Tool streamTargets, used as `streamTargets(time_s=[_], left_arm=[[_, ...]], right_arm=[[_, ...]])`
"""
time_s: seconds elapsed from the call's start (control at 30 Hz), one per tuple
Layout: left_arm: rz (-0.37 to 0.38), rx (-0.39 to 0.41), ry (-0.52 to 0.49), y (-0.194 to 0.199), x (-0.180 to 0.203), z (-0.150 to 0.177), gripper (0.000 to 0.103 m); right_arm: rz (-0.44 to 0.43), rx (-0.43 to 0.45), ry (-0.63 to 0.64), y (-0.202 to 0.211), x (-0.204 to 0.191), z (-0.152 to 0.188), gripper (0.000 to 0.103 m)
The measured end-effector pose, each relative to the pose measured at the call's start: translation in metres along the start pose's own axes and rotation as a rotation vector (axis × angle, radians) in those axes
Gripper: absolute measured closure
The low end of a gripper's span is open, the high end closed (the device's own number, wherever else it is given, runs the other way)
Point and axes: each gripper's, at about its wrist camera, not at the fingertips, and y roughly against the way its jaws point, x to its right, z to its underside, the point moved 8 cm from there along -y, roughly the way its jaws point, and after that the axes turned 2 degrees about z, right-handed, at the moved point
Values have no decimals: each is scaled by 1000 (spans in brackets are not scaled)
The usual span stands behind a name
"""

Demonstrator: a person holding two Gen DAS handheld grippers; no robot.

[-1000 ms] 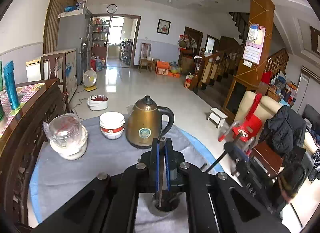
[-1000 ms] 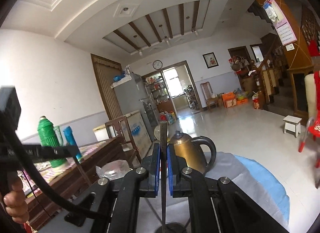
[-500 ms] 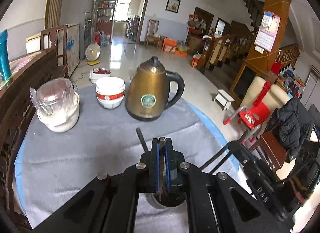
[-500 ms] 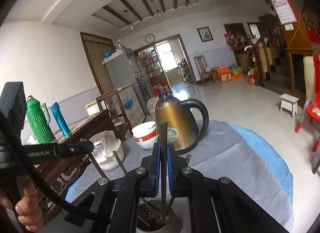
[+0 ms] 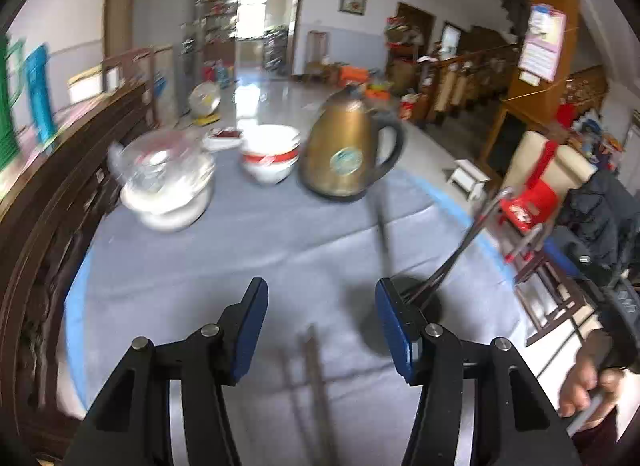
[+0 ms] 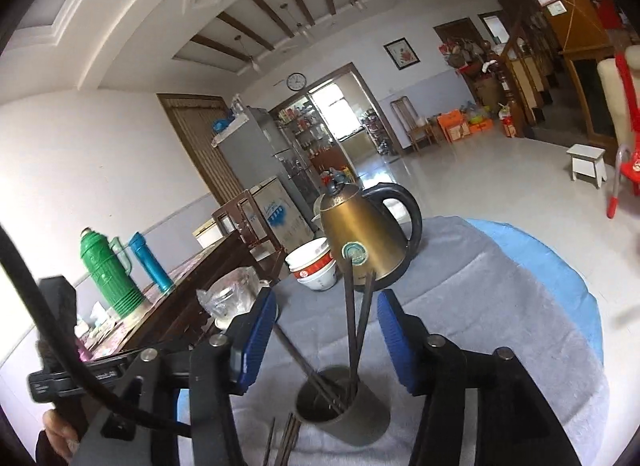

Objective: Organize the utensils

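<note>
A grey holder cup (image 6: 344,406) stands on the grey cloth with several dark chopsticks (image 6: 352,318) leaning in it. My right gripper (image 6: 326,334) hovers just above it with its jaws opening; the standing chopsticks show in the gap, and neither pad touches them. More chopsticks (image 6: 284,438) lie on the cloth beside the cup. My left gripper (image 5: 320,326) is also opening, with nothing between its pads. A blurred chopstick (image 5: 316,378) lies on the cloth under the gap. The cup (image 5: 416,302) sits half hidden behind the left gripper's right finger, with chopsticks (image 5: 460,250) slanting out to the right.
A brass kettle (image 5: 344,153), stacked red-and-white bowls (image 5: 272,157) and a white bowl with a plastic bag (image 5: 168,189) stand at the back of the round table. A dark wooden sideboard (image 6: 192,278) with green (image 6: 106,270) and blue (image 6: 150,262) flasks runs along the left. A person's hand (image 5: 584,386) is at the right.
Both grippers were shut on a chopstick and have now come open, letting go. Both have dropped lower toward the table. The left view has swung so the cup sits to its right.
</note>
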Motion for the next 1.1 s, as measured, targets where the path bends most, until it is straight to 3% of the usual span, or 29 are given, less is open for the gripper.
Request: streamTargets(time_s=[0.07, 0.3, 0.53, 0.7, 0.93, 1.1], left_arm=[[-12, -42, 37, -7, -19, 18, 46], [-63, -183, 126, -41, -63, 74, 46], [-49, -254, 162, -64, -83, 105, 46], [-47, -298, 189, -79, -103, 124, 46], [-12, -310, 213, -85, -114, 133, 46], [7, -305, 226, -86, -117, 133, 46]], right_arm=[[-28, -54, 22, -1, -8, 15, 63], [-78, -293, 112, -33, -45, 101, 73], [-44, -524, 131, -93, -54, 184, 87], [8, -598, 160, -131, -52, 217, 90], [49, -642, 191, -157, -54, 235, 90], [14, -657, 211, -168, -72, 240, 91]])
